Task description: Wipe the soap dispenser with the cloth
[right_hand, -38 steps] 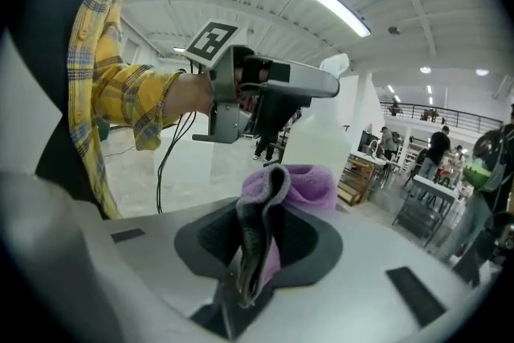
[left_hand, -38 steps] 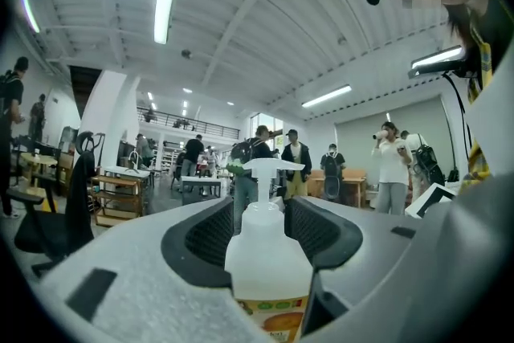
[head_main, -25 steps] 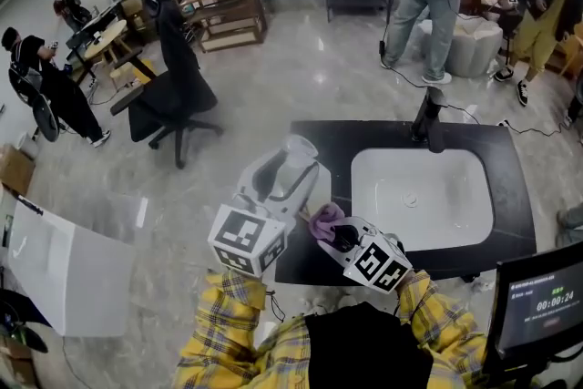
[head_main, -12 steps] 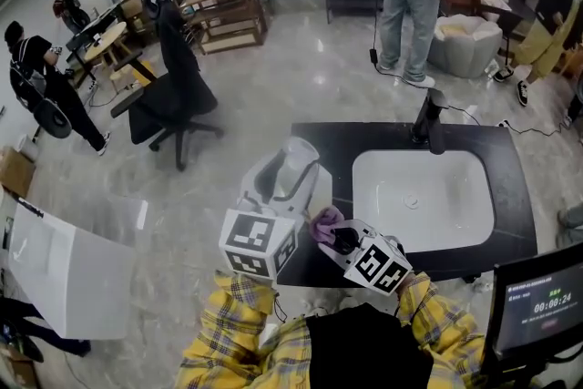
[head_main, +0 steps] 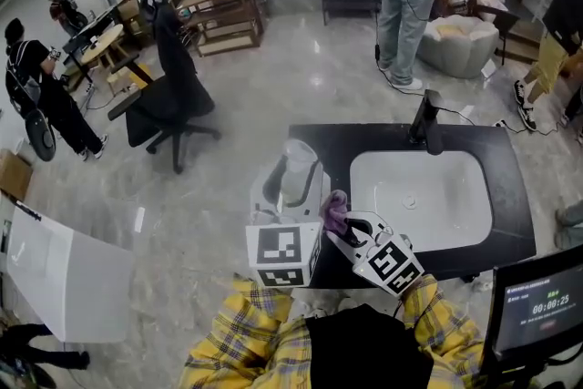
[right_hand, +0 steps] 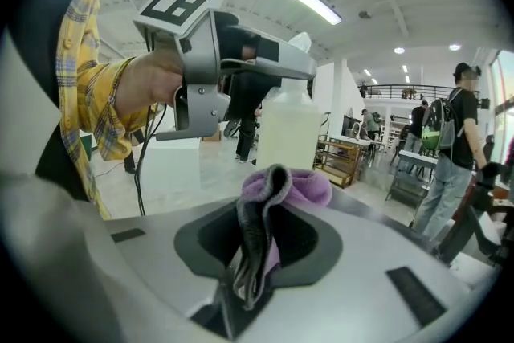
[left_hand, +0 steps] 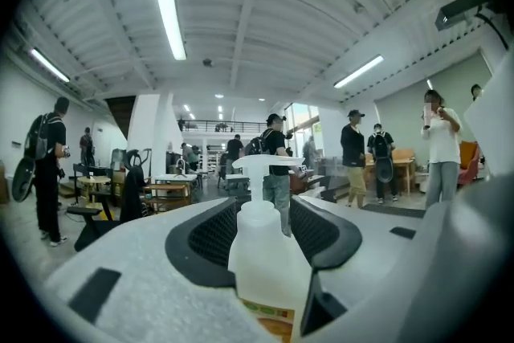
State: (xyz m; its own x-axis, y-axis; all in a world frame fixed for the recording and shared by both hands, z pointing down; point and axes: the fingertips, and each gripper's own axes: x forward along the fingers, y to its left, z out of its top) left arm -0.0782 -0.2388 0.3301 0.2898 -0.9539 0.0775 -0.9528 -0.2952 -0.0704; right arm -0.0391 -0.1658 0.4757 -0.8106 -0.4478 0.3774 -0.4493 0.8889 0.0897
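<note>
Since the earlier frame the left tool point(head_main: 296, 182) has swung round: its marker cube now sits lower and further right in the head view, and the tool points straight up the picture instead of slanting right. The right tool point(head_main: 339, 221) has risen and closed in towards the left one. A person in jeans in the background has also stepped left.

Left tool: clamped on the soap dispenser point(head_main: 298, 167), jaws set wide around the bottle body. In the left gripper view the pale bottle stands upright between the dark pads, pump head on top, coloured label low down. The dispenser is over the left end of the black counter point(head_main: 383, 141), left of the white sink point(head_main: 419, 196). Cannot tell whether its base rests on the counter.

Right tool: pinched on the cloth point(head_main: 335, 209), purple with a grey edge, bunched and sticking up out of the jaws. The cloth is just beside the dispenser's right side, low on the bottle. In the right gripper view its top overlaps the bottle's bottom; actual contact cannot be told.

A black tap point(head_main: 426, 125) stands at the sink's far edge. An office chair point(head_main: 168, 100) is on the floor well left of the counter.
</note>
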